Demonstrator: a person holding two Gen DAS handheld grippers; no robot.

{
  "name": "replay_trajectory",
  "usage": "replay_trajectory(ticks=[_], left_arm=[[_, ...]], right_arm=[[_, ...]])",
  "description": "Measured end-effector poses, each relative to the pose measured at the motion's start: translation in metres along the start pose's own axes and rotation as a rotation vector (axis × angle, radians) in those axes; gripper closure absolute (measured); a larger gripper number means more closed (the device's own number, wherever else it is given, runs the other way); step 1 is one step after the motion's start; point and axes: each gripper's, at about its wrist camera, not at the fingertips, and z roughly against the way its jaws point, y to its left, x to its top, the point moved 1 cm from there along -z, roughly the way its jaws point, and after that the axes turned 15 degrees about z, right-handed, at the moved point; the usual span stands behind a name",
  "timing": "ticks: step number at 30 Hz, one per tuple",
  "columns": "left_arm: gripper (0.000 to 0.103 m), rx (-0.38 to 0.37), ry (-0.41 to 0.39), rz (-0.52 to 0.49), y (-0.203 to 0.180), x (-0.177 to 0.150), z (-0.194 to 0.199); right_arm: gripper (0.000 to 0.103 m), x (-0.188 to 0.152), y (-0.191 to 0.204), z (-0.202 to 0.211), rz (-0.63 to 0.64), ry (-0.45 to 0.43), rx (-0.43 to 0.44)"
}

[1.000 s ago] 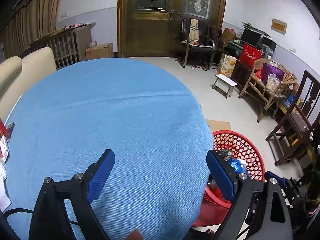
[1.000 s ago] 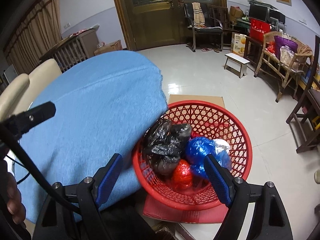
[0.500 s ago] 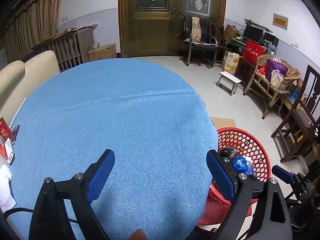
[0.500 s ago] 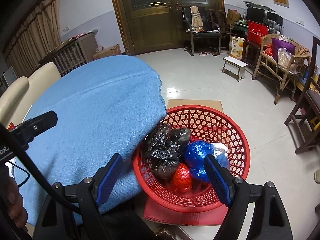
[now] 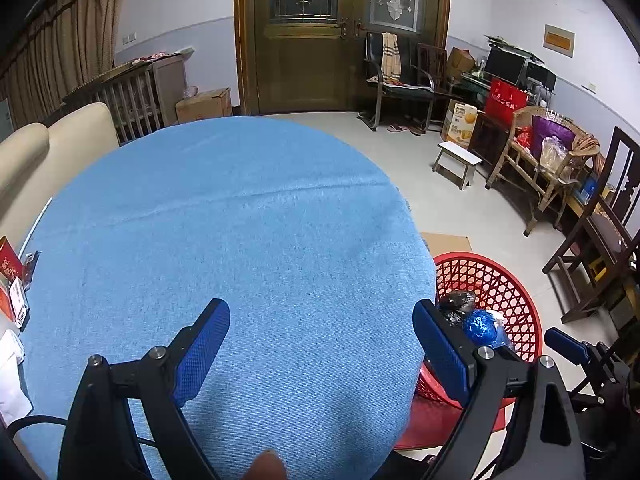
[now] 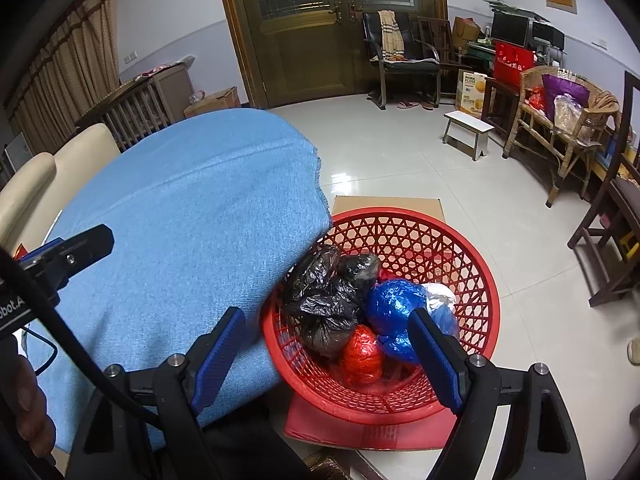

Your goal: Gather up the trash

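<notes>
Trash sits bagged in the red basket (image 6: 472, 264) on the floor, at 4 o'clock from the table with the blue cloth (image 5: 224, 248): black bags (image 6: 324, 300), a blue bag (image 6: 394, 304), a red bag (image 6: 362, 354) and a white one (image 6: 440, 292), all touching. The right gripper (image 6: 326, 342) hangs over the basket's near rim, fingers wide apart and holding nothing. The left gripper (image 5: 320, 340) hovers above the cloth, fingers likewise spread and empty
</notes>
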Motion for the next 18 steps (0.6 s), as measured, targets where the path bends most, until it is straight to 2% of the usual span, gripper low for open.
replay_trajectory(ticks=[18], left_arm=[[0.010, -0.004, 0.001, -0.035, -0.0039, -0.0033, 0.0023]], right_arm=[[0.017, -0.0020, -0.0040, -0.0015, -0.016, 0.013, -0.006]])
